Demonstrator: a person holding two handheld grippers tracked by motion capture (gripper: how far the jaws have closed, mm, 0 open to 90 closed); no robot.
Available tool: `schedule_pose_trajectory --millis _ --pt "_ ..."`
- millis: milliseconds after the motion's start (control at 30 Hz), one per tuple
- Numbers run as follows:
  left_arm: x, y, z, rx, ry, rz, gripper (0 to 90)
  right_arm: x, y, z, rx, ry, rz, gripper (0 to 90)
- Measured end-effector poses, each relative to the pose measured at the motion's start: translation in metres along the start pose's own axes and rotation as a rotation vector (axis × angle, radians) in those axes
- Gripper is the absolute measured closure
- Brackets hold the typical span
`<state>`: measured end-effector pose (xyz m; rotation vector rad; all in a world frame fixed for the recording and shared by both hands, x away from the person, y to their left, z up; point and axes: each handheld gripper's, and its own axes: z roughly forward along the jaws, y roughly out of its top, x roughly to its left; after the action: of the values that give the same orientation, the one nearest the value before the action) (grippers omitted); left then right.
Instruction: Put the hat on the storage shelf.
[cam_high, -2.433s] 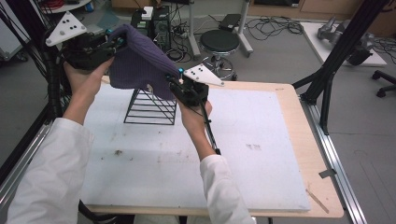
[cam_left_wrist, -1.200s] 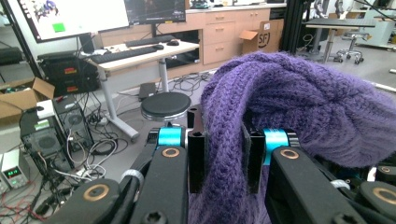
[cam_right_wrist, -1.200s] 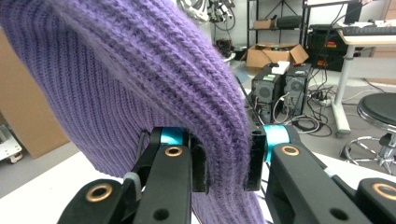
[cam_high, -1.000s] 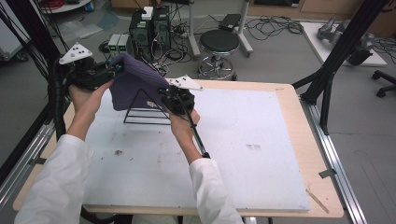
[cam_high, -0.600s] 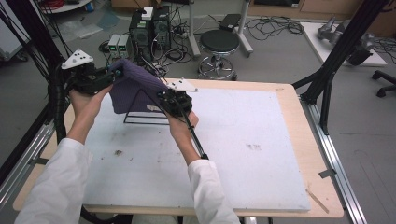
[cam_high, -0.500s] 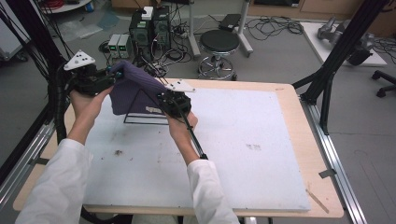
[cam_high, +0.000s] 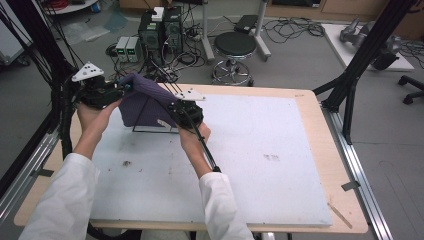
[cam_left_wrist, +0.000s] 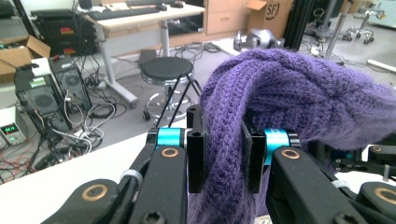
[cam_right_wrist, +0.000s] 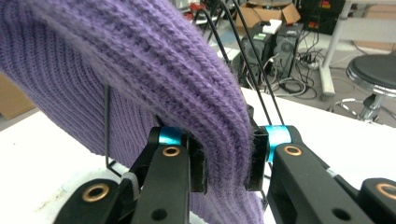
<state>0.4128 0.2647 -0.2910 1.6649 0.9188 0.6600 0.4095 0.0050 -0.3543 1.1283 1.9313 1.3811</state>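
Two grippers clamped on one purple knitted garment (cam_high: 145, 97) | left gripper (cam_high: 116, 91) pinches its left edge | right gripper (cam_high: 175, 106) pinches its right edge | garment draped over black wire rack (cam_high: 150, 128) at white table's (cam_high: 260, 165) far-left part

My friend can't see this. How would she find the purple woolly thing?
Look at the far left corner of the white table top. A black wire rack stands there, and the purple ribbed knitted cloth hangs over it, pinched by both hand-held grippers. It is the one soft, purple thing there.
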Motion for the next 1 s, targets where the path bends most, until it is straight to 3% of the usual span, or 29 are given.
schedule_pose_trajectory --millis 367,567,700,800,867,933,1000 --pt "0.001 -0.006 0.007 0.063 -0.036 -0.018 74.7 -0.005 -0.004 0.004 0.056 -0.027 -0.002 77.1" --pt "0.008 -0.011 0.005 0.115 -0.106 -0.071 71.6 -0.008 -0.006 0.006 0.096 -0.015 0.008 77.4" --pt "0.009 -0.013 0.003 0.098 -0.106 -0.076 68.8 -0.009 -0.006 0.006 0.101 0.003 0.015 75.4" --pt "0.009 -0.015 0.003 0.077 -0.100 -0.078 55.1 -0.009 -0.006 0.006 0.115 -0.001 0.037 60.9" --pt "0.009 -0.016 0.003 0.069 -0.113 -0.084 45.9 -0.012 -0.005 0.004 0.112 0.014 0.049 45.6" --pt "0.008 -0.016 0.003 0.055 -0.117 -0.077 44.3 -0.012 -0.004 0.003 0.104 0.020 0.054 41.9" --pt "0.006 -0.017 0.001 0.027 -0.088 -0.065 39.4 -0.012 -0.002 0.000 0.068 0.031 0.055 34.7"
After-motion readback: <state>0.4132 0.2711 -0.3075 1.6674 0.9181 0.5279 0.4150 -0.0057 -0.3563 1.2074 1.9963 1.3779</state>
